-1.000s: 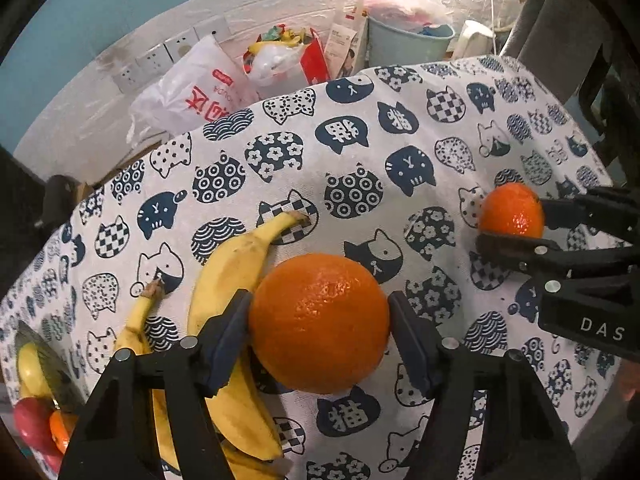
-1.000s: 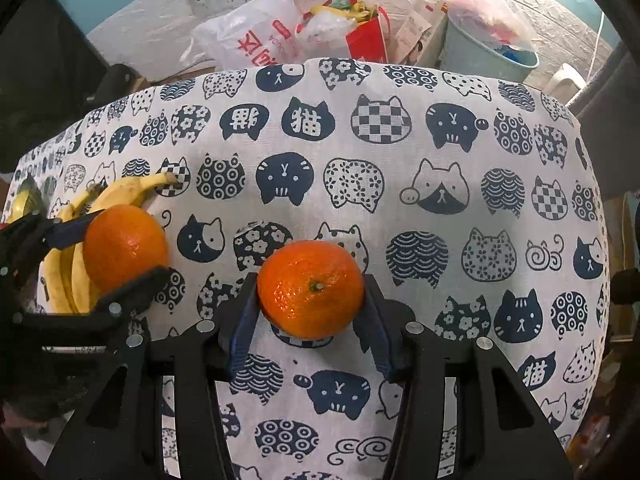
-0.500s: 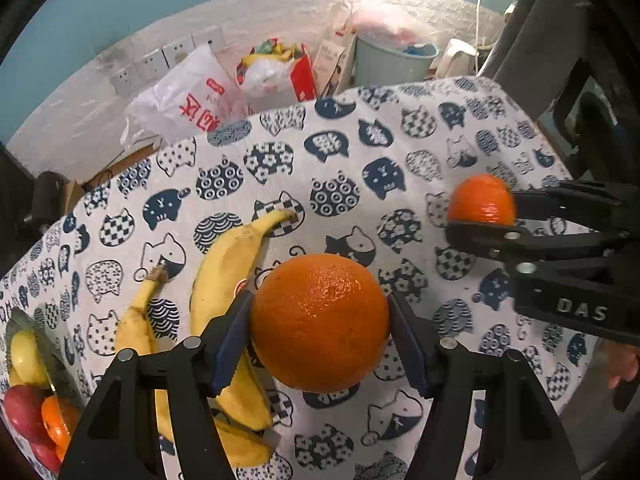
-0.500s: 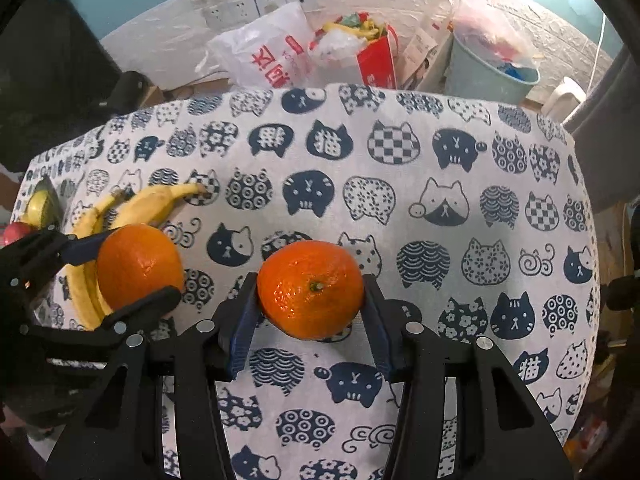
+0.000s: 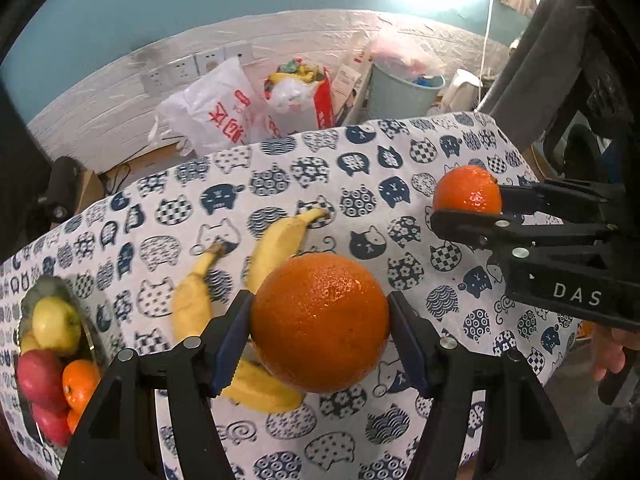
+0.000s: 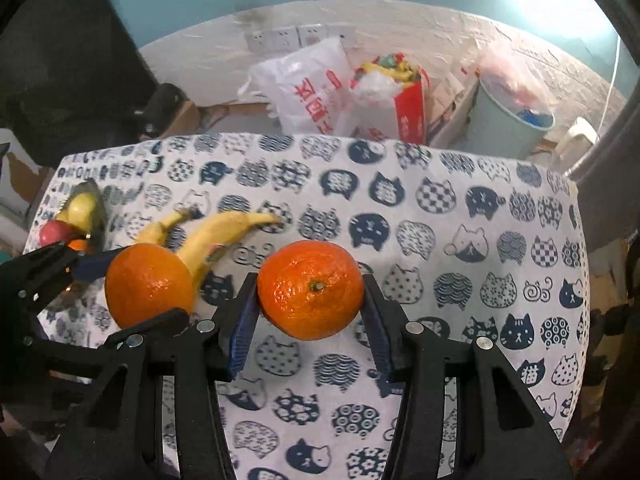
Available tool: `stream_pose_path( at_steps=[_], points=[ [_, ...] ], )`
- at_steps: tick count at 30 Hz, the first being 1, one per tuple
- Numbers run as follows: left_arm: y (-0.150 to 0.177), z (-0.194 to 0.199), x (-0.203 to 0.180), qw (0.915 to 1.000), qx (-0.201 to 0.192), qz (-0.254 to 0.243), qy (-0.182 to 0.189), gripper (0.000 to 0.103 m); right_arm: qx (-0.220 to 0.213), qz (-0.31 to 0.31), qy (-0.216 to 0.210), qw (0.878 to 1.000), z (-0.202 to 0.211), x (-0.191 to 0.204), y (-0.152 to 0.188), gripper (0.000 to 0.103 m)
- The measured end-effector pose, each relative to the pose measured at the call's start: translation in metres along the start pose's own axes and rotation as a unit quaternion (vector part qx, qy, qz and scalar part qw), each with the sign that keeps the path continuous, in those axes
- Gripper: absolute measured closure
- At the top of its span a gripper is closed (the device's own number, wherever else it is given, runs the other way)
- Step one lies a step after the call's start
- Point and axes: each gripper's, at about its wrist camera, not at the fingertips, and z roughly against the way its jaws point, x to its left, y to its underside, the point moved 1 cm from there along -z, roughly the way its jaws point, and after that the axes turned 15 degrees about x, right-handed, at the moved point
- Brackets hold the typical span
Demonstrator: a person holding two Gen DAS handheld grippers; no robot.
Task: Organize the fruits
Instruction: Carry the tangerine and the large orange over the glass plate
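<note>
Now that both oranges have risen clear of the bench, left gripper (image 5: 320,324) pinches the big orange (image 5: 320,322), right gripper (image 6: 310,292) the small orange (image 6: 310,289); fruit bowl (image 5: 94,344) waits at nine o'clock

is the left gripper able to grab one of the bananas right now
Probably not as things stand. The left gripper is shut on an orange, so its jaws are full. The bananas lie bare on the tablecloth just beyond it, so the path looks free once the orange goes into the fruit bowl.
</note>
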Motion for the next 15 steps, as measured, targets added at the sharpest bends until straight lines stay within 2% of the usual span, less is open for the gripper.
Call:
stream_pose_path(
  at_steps=[15],
  points=[
    [0.043,0.042,0.062,0.9983,-0.031,0.050,0.000,0.034,-0.020,0.066,-0.019,0.997,0.018,0.076,-0.013,0.055]
  ],
)
